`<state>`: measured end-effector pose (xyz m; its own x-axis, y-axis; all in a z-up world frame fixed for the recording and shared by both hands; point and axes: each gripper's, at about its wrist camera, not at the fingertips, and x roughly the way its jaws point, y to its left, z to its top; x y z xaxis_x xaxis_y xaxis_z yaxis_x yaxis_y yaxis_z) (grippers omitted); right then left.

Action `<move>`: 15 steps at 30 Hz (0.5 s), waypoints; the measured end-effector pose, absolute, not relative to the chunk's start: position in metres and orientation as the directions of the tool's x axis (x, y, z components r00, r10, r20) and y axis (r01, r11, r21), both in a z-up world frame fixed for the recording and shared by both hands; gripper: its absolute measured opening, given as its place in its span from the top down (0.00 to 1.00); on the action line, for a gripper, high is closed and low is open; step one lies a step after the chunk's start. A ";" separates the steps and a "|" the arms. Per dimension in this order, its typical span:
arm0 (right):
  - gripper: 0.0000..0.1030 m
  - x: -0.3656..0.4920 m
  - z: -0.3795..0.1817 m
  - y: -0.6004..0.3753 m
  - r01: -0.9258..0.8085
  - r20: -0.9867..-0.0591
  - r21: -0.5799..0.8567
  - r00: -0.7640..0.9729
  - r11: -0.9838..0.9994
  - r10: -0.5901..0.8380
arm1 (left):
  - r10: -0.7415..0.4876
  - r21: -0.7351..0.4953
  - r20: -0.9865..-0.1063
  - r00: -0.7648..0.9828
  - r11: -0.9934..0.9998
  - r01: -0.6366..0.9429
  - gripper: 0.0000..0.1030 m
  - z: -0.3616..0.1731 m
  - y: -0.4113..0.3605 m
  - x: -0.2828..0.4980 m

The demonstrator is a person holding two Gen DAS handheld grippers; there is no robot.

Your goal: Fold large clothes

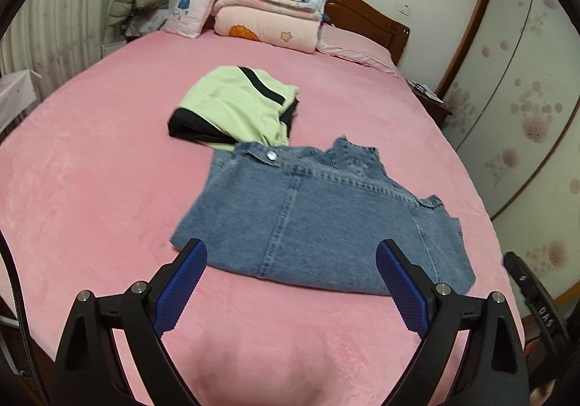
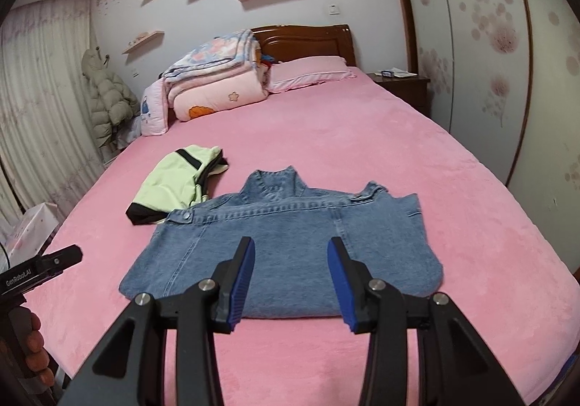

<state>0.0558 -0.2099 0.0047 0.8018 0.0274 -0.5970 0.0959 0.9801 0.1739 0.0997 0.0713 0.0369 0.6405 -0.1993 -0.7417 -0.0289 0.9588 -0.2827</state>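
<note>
A blue denim jacket [image 1: 319, 217] [image 2: 290, 246] lies folded flat on the pink bed, collar toward the headboard. Behind it to the left sits a folded light-green and black garment [image 1: 235, 105] [image 2: 170, 185], with the jacket's left shoulder lapping over its near edge. My left gripper [image 1: 290, 253] hangs above the jacket's near edge, jaws wide open, nothing between the blue pads. My right gripper [image 2: 290, 253] is raised over the jacket's near hem, jaws partly open and empty. The left gripper's body [image 2: 43, 268] and the hand holding it show at the left edge of the right wrist view.
The pink bedspread [image 1: 90, 188] [image 2: 362, 137] stretches all round the clothes. Folded quilts [image 1: 268, 11] [image 2: 214, 76] and a pillow [image 2: 308, 74] sit by the wooden headboard. A nightstand [image 2: 402, 83] and wardrobe doors [image 1: 525, 98] stand to the right, curtains and a puffy coat [image 2: 105, 98] to the left.
</note>
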 end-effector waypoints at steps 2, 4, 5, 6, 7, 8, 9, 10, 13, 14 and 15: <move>0.59 0.057 -0.003 -0.200 0.080 -0.602 0.173 0.797 0.982 0.041 | -0.222 -0.312 -0.746 0.628 0.949 -0.036 0.09 0.022 0.071 0.100; 0.59 0.057 -0.014 -0.191 0.070 -0.609 0.173 0.792 0.982 0.051 | -0.257 -0.361 -0.746 0.615 0.931 -0.048 0.09 0.002 0.073 0.100; 0.59 0.057 -0.020 -0.185 0.063 -0.611 0.170 0.790 0.983 0.055 | -0.273 -0.382 -0.743 0.611 0.923 -0.052 0.09 -0.006 0.075 0.101; 0.59 0.058 -0.025 -0.181 0.061 -0.615 0.165 0.787 0.984 0.055 | -0.288 -0.403 -0.743 0.605 0.913 -0.060 0.09 -0.016 0.076 0.102; 0.59 0.058 -0.031 -0.176 0.054 -0.619 0.162 0.783 0.985 0.059 | -0.304 -0.426 -0.743 0.596 0.902 -0.073 0.09 -0.028 0.078 0.102; 0.59 0.058 -0.036 -0.173 0.047 -0.621 0.161 0.781 0.986 0.064 | -0.318 -0.448 -0.741 0.592 0.890 -0.082 0.09 -0.039 0.080 0.103; 0.59 0.059 -0.042 -0.169 0.041 -0.625 0.157 0.778 0.987 0.067 | -0.327 -0.463 -0.739 0.589 0.881 -0.093 0.09 -0.049 0.082 0.104; 0.59 0.061 -0.048 -0.166 0.039 -0.630 0.152 0.774 0.988 0.067 | -0.336 -0.480 -0.737 0.587 0.871 -0.104 0.09 -0.059 0.084 0.105; 0.59 0.068 -0.065 -0.159 0.035 -0.656 0.151 0.752 0.988 0.074 | -0.346 -0.518 -0.736 0.582 0.841 -0.154 0.09 -0.091 0.093 0.110; 0.59 0.072 -0.072 -0.157 0.036 -0.669 0.157 0.739 0.987 0.079 | -0.351 -0.530 -0.734 0.581 0.832 -0.166 0.09 -0.098 0.096 0.111; 0.59 0.074 -0.077 -0.157 0.037 -0.677 0.163 0.731 0.986 0.084 | -0.362 -0.550 -0.730 0.580 0.815 -0.183 0.09 -0.109 0.100 0.113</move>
